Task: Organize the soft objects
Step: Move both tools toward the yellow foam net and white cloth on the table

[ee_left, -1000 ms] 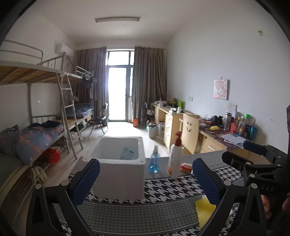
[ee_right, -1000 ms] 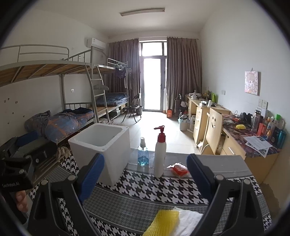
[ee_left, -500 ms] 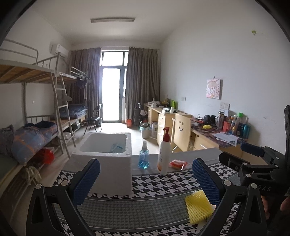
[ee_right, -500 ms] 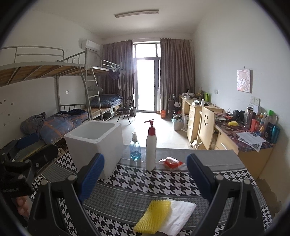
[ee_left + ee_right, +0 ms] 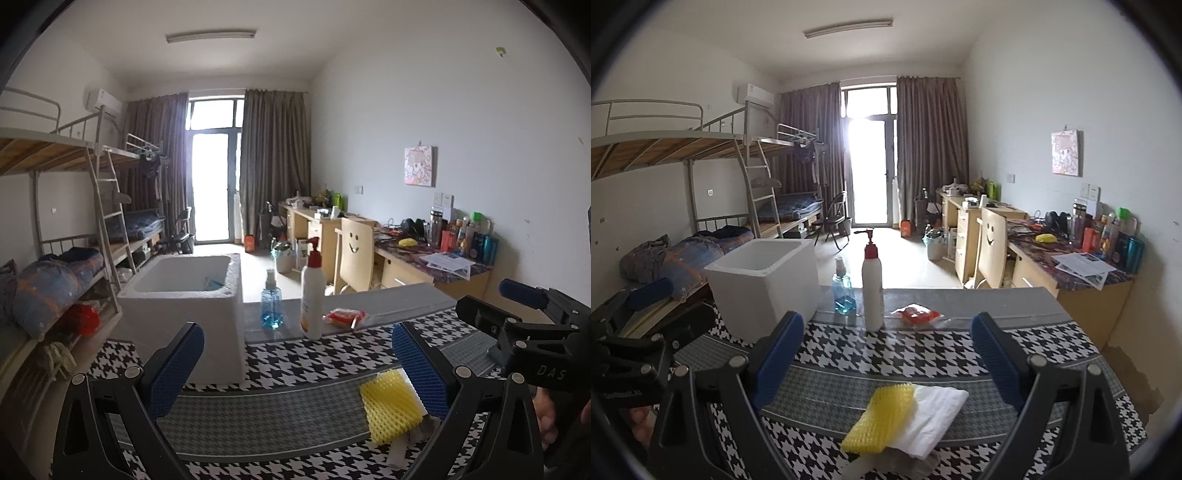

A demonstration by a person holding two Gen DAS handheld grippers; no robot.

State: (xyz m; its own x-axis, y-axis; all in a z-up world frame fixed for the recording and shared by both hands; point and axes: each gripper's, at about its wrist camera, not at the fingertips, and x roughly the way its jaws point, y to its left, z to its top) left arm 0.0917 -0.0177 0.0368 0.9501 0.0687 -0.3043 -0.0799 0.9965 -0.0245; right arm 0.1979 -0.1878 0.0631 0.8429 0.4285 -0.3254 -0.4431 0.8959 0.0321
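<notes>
Sponge [image 5: 879, 419] lies on the cloth [image 5: 936, 413], near the white box [image 5: 764, 284]; both my jaws gape, empty.

Yellow sponge [image 5: 389, 406] beside spread tool [image 5: 297, 363]

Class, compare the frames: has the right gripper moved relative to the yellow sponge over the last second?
Yes. The right gripper has pulled back from the table: the yellow sponge, earlier cut off at the bottom edge, now sits higher and fully visible, as does the white cloth.

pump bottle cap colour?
Red pump cap on a white bottle; it shows best in the right wrist view.
</notes>
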